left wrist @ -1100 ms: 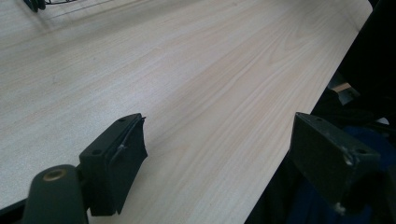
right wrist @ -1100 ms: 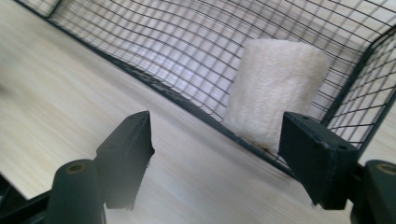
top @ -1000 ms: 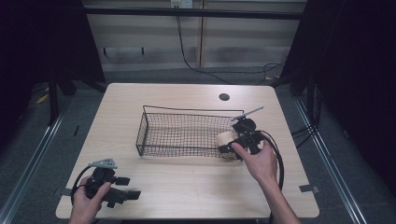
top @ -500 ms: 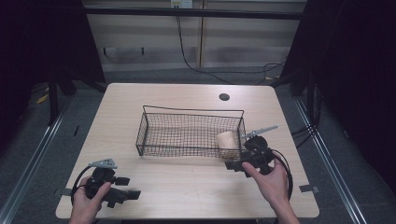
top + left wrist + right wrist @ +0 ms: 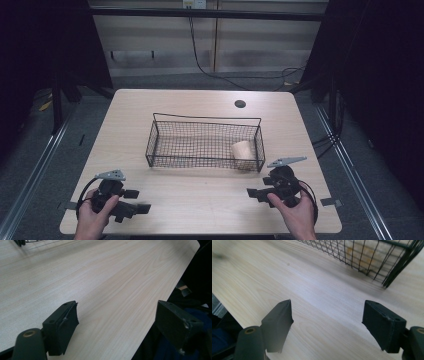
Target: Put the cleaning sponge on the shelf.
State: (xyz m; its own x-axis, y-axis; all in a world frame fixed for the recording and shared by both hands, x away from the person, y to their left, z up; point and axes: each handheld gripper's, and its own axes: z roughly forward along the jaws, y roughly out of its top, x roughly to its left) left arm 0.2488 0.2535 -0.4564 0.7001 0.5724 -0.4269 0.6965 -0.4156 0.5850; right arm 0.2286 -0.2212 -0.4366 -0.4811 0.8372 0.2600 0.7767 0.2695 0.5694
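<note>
While 1 roll (image 5: 243,150) (paper?) sits in 1 basket (image 5: 159,134), both tools empty.

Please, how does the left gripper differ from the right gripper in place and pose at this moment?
The left gripper rests at the table's near left corner, far from the wire basket; the right gripper sits near the right, close to the basket's end with the tan roll. The left gripper points rightward, the right gripper leftward. Both are open, hold nothing, and each is held by a hand.

The left tongs (image 5: 117,322) are gaping wide, empty, hovering over the pale wooden tabletop (image 5: 100,277) near its edge.
</note>
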